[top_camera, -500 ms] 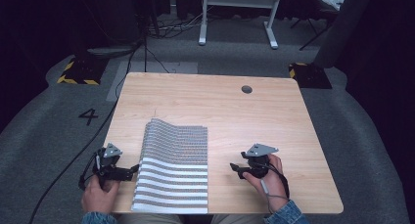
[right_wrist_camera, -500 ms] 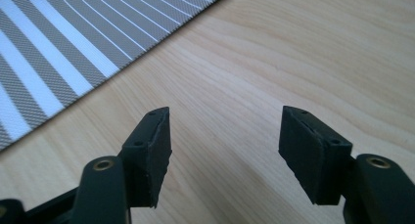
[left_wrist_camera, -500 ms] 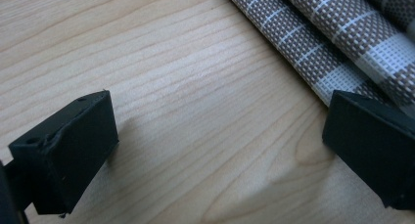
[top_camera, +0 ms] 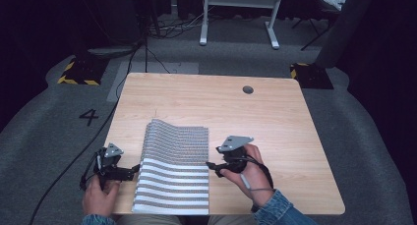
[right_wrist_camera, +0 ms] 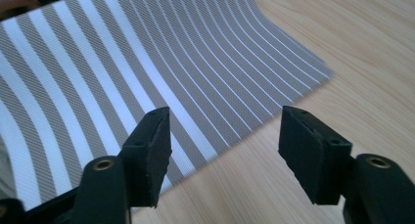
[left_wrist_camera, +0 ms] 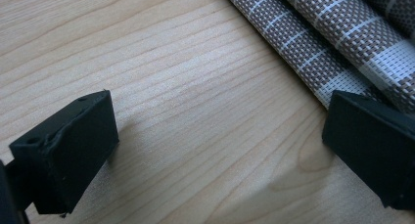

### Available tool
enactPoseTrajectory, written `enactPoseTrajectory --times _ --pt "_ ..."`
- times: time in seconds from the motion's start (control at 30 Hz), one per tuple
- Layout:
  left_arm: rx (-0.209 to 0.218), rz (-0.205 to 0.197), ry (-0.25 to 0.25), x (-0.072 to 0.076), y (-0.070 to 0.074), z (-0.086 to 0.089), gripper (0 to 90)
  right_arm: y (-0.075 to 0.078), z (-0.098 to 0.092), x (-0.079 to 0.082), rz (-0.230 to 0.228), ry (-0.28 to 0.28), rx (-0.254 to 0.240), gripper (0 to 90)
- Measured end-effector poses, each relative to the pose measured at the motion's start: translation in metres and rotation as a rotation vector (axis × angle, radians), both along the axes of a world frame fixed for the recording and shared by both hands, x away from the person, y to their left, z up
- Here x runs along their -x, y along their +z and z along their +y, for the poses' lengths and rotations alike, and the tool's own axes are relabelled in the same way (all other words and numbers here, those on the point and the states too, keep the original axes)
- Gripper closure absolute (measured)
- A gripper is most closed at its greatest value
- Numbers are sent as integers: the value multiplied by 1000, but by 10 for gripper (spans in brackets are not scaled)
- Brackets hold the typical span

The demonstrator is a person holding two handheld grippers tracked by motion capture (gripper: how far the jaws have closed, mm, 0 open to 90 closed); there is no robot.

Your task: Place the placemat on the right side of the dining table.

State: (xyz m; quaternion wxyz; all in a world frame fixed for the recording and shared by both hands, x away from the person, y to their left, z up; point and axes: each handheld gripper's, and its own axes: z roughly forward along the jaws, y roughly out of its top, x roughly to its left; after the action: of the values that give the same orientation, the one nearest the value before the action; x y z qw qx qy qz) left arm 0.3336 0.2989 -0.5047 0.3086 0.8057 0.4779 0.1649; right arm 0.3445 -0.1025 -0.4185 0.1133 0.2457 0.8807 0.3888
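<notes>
A brown-and-white striped woven mat [top_camera: 172, 171] lies on the wooden table [top_camera: 275, 122] near its front edge, with its far end bulging up in a curve. My left gripper [top_camera: 134, 172] sits at the mat's left edge, open. In the left gripper view its jaws [left_wrist_camera: 220, 150] stand wide over bare wood, and the mat [left_wrist_camera: 333, 43] runs past the right-hand jaw. My right gripper [top_camera: 210, 165] is at the mat's right edge, open. In the right gripper view [right_wrist_camera: 225, 145], one jaw hangs over the mat [right_wrist_camera: 122, 77] and the other over wood, with nothing gripped.
A round cable hole [top_camera: 248, 90] sits in the table's far right part. Wide bare wood lies beyond and to the right of the mat. On the floor are cables [top_camera: 147, 43], a number 4 mark [top_camera: 89, 116] and a white frame's legs [top_camera: 273, 36].
My right gripper has slid left, up to the mat's right edge. The left gripper and the mat have stayed where they were.
</notes>
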Motion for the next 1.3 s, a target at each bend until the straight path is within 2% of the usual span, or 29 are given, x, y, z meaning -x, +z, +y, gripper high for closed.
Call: enactPoseTrajectory --times 0.07,0.1,0.23,0.3,0.37,0.43,0.47,0.5,0.53,0.63,0.7,0.73,0.97,1.0,1.3 --pt "-1 0 0 0 0 0 1 3 23 0 -11 58 1 333" --pt "0 0 0 0 0 0 1 3 23 0 -11 58 1 333" --pt "-1 0 -1 0 0 0 2 2 58 -4 -9 92 -6 290" --pt "-2 0 0 -1 0 0 1 3 82 -9 -2 100 -12 253" --pt "0 3 -2 -1 0 0 1 3 88 -9 9 92 -20 244" --pt "-5 -1 1 -1 0 0 2 3 107 -11 9 94 -13 232" --pt "-3 -1 3 -1 0 0 2 3 123 -12 8 102 4 228" --pt "1 -1 6 0 0 0 2 3 123 -12 8 102 4 228" --pt "0 -2 9 0 0 0 2 3 128 -13 -9 113 6 223" --pt "3 -2 18 1 0 0 2 -1 148 -16 -6 118 12 200" --pt "8 -1 20 2 0 0 2 -8 165 -18 16 113 24 182" --pt "8 -1 21 2 0 0 2 -8 165 -18 16 113 24 182" --pt "7 -1 20 2 0 0 2 -20 197 -19 38 80 61 174" --pt "7 -1 21 2 0 0 2 -25 203 -20 50 77 81 175" --pt "2 -2 21 2 0 0 2 -44 218 -19 102 5 112 170"
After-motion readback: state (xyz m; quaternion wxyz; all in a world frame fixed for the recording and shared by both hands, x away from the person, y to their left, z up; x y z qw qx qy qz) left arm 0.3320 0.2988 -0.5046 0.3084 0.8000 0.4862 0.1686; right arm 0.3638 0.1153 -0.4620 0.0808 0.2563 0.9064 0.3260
